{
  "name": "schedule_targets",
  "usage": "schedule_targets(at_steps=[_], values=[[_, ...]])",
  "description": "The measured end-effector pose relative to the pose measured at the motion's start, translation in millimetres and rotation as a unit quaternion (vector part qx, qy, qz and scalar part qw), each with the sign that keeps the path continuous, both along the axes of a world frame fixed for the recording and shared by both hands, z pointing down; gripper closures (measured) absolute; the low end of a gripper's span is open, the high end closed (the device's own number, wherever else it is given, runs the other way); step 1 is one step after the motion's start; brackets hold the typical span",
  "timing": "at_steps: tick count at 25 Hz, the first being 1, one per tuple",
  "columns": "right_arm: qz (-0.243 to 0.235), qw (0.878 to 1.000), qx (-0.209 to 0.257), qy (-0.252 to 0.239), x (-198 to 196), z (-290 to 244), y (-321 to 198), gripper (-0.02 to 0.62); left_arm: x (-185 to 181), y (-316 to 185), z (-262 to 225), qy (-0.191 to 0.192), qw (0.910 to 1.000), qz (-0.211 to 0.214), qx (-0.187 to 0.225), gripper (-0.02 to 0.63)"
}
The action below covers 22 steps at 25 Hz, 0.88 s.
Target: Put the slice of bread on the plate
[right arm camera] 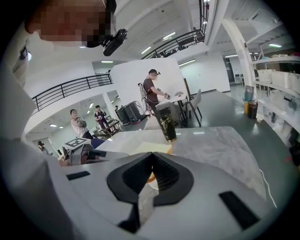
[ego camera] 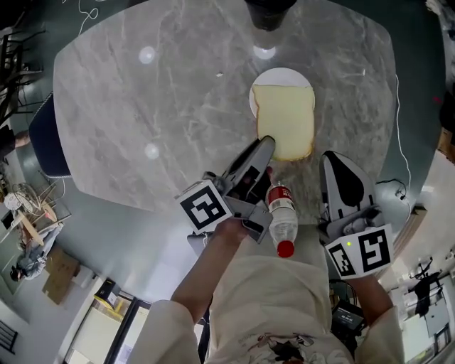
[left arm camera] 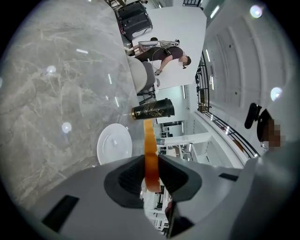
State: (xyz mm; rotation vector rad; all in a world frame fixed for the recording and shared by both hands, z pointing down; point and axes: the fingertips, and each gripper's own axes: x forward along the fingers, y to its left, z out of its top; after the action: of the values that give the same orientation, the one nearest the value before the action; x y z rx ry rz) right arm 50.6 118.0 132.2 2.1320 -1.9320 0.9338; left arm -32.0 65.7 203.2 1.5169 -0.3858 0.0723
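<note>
A pale yellow slice of bread [ego camera: 286, 119] hangs level over the near right part of a small white plate [ego camera: 274, 77] on the marble table [ego camera: 142, 106]. My left gripper [ego camera: 266, 141] is shut on the slice's near edge. In the left gripper view the bread [left arm camera: 150, 150] shows edge-on as an orange strip between the pads, with a gap between it and the plate [left arm camera: 114, 143]. My right gripper [ego camera: 334, 159] hovers just right of the bread, shut and empty. In the right gripper view its jaws [right arm camera: 151, 160] meet, with the bread [right arm camera: 149, 147] just beyond.
A black patterned cup [ego camera: 270, 14] stands at the table's far edge behind the plate, also seen as cup [left arm camera: 152, 110] and cup [right arm camera: 165, 123]. A water bottle with a red cap [ego camera: 282, 217] lies against the person's chest. A dark blue chair [ego camera: 44, 138] is at the table's left.
</note>
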Motion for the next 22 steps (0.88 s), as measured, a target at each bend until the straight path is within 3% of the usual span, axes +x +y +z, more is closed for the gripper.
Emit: schedule_targets(at_steps=[5,16,22], values=[[-0.007,1.0,-0.006,0.01,-5.1,7.4,-3.3,0.589,-2.9,-6.8,-1.5,-0.028,0.9974,0.021,0.063,0.509],[0.004,1.0,-0.01,-0.005,-16.6,22.8,-7.2,0.589,8.5,-15.0,6.9,-0.071,0.9891,0.056,0.116,0.509],[0.028,0.999,-0.016,-0.017,1.9,47.7,-0.8,0.589,27.4,-26.0,42.6,-0.125,0.9764,0.079,0.157,0.508]])
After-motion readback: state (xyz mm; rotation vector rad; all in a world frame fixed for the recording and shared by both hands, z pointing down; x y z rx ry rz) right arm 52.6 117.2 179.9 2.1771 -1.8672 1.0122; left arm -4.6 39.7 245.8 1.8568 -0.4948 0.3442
